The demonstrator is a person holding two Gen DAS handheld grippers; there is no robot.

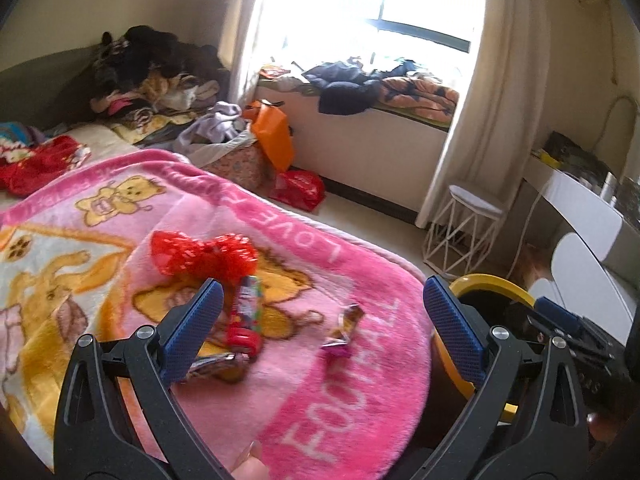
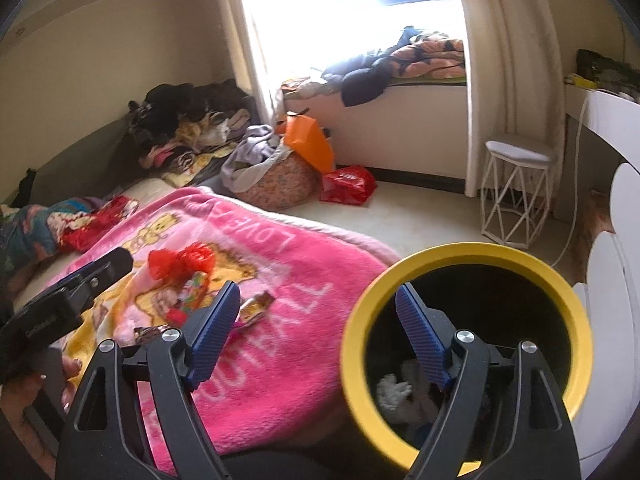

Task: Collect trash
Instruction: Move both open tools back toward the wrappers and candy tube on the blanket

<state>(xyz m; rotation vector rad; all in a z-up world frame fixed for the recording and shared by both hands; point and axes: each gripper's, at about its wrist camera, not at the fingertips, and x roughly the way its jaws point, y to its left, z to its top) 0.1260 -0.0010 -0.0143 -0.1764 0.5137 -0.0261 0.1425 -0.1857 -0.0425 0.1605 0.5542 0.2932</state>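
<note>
Both the left gripper and the right gripper gape wide, empty. The crinkly red plastic bag near the pink blanket's edge probably weighs nothing; pinch its bunched middle.

On the blanket: 1 red mesh bag, 3 wrappers; 1 bin.

Pink blanket (yellow bears); red crinkled bag; yellow-rimmed bin, seemingly black inside.
</note>
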